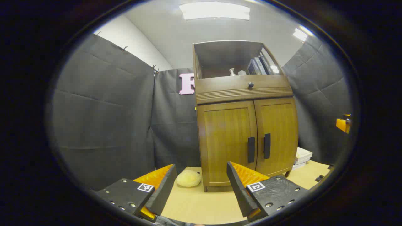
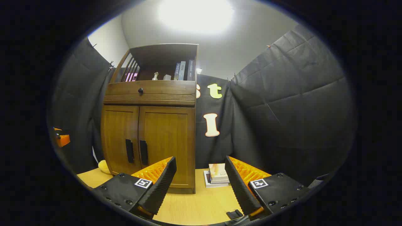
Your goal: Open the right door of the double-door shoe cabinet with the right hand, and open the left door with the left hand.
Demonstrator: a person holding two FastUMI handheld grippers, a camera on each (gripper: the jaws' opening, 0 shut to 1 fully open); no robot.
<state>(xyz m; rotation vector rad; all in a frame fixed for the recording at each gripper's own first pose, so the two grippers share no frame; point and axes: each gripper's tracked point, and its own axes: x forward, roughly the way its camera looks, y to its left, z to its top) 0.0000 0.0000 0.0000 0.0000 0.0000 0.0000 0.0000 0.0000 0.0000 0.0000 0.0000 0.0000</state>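
Left gripper view: the left gripper (image 1: 201, 183) hangs with its jaws spread wide and nothing between them, well short of the wooden shoe cabinet (image 1: 245, 125), which stands on a light wooden tabletop (image 1: 201, 205) against the black cloth wall. A pale yellow sponge-like lump (image 1: 188, 178) lies just beside the cabinet's left foot — most of it shows here. A small stack of books (image 1: 302, 157) rests at the cabinet's right side, and the other gripper shows as a sliver at the far right edge.

Right gripper view: the right gripper (image 2: 201, 182) is likewise wide apart and empty, facing the cabinet's right corner. The stack of books appears between its fingers, and a small black clip-like piece (image 2: 234, 214) lies on the table near them.

Cabinet: both doors are closed — left door (image 1: 227, 141) and right door (image 1: 278, 135) meet at the centre, each with a dark vertical handle (image 1: 251, 149). Above sit a knobbed drawer (image 1: 245, 87) and an open shelf holding upright books (image 1: 259, 66).
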